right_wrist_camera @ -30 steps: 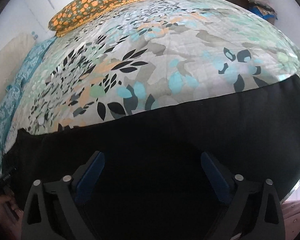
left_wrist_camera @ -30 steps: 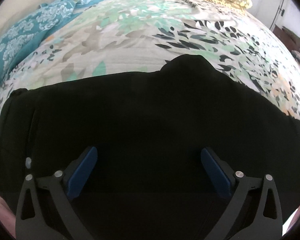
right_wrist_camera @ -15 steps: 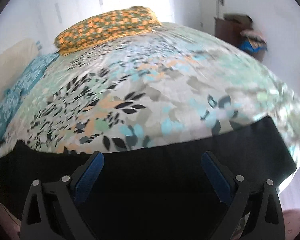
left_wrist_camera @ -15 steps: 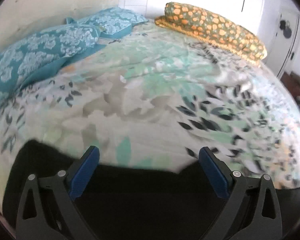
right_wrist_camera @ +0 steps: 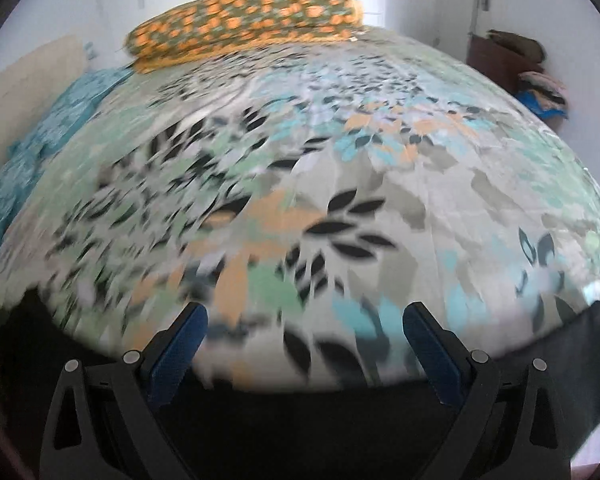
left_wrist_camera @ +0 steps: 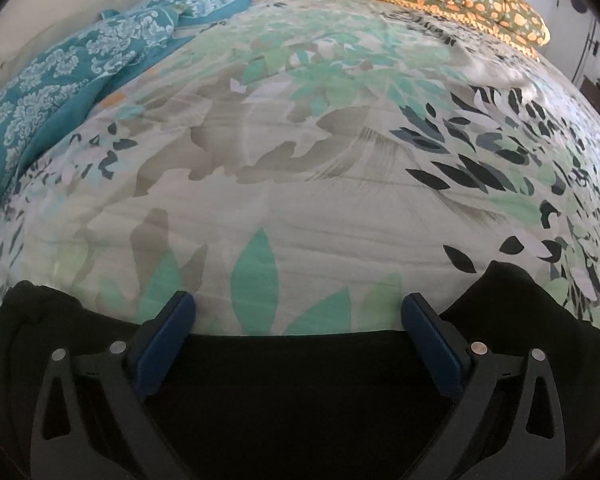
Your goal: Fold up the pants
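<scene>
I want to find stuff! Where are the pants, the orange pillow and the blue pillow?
pants (left_wrist_camera: 300, 392), left wrist view, flat black cloth between the fingers
orange pillow (right_wrist_camera: 244, 28), right wrist view, its top
blue pillow (left_wrist_camera: 80, 64), left wrist view, patterned middle

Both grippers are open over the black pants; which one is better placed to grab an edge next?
Probably the left gripper: a raised corner of the pants sits just beside its finger. The right gripper frames mostly bedspread, and its view is blurred.
</scene>
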`<state>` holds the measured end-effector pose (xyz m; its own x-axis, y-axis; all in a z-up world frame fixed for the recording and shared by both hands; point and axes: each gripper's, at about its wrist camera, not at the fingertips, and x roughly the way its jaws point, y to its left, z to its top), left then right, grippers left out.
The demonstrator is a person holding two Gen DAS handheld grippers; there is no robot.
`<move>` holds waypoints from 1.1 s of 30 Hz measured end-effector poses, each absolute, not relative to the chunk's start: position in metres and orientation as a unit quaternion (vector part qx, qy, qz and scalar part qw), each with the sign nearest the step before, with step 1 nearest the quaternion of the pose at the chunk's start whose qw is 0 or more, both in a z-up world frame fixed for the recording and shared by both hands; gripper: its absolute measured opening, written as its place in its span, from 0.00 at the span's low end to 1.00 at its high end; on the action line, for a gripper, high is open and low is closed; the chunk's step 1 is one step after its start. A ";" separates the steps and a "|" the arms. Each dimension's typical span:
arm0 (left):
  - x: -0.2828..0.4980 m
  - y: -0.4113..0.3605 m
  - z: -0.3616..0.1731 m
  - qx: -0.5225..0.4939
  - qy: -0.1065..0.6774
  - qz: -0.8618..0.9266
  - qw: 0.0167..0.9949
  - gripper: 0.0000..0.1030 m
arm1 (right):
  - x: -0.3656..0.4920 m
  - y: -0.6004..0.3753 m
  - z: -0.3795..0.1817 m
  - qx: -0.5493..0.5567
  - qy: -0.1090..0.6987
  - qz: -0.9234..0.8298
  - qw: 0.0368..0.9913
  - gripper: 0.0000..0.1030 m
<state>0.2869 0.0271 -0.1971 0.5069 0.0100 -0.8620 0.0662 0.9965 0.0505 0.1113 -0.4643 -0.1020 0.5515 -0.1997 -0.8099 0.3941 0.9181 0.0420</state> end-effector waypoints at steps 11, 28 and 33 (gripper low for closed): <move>0.288 0.025 -0.198 0.039 0.497 -0.016 0.866 1.00 | 0.135 -0.465 -0.145 0.088 0.492 -0.177 0.848 1.00; 0.287 0.025 -0.198 0.039 0.497 -0.015 0.867 1.00 | 0.135 -0.465 -0.147 0.086 0.495 -0.178 0.846 1.00; 0.287 0.025 -0.198 0.039 0.497 -0.013 0.867 1.00 | 0.135 -0.465 -0.147 0.086 0.495 -0.178 0.846 1.00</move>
<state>0.2872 0.0253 -0.1975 0.5065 0.0155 -0.8621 0.0622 0.9966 0.0545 0.1349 -0.4652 -0.1468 0.4462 -0.2156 -0.8686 0.3863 0.9219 -0.0304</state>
